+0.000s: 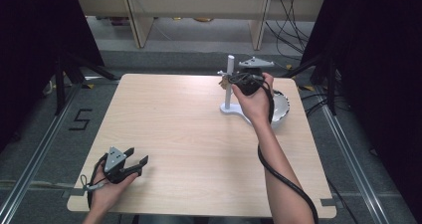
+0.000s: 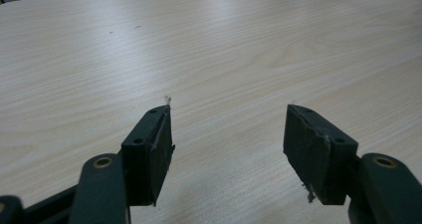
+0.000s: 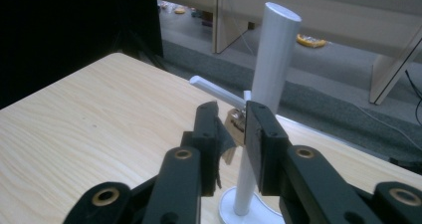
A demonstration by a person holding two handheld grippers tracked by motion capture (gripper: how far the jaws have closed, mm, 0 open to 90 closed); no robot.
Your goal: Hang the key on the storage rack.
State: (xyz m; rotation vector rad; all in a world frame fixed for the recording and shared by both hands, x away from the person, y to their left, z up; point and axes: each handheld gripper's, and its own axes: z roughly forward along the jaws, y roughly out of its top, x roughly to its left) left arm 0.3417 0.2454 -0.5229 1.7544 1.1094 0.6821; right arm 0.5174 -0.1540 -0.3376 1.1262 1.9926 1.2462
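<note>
The biggest thing is the wooden table (image 1: 189, 134). It is pale and mostly bare.

Near its far right corner stands a white stand (image 1: 229, 84). It has a flat foot on the table and a tall round post that goes straight up. Thin white pegs stick out from the post near its top. Just behind the person's right hand, on the right edge of the table, sits a white bowl (image 1: 281, 107).

The right gripper (image 1: 234, 79) is held up at the post, at the level of the pegs. In the right gripper view its two black jaws stand a little way apart, with a narrow gap. A small tan thing (image 3: 234, 127) hangs in that gap, close to the post under a peg. I cannot tell what it is, or if the jaws press on it.

The left gripper (image 1: 137, 160) rests at the near left corner of the table, far from the stand. Its jaws are wide apart with only bare wood between them.
</note>
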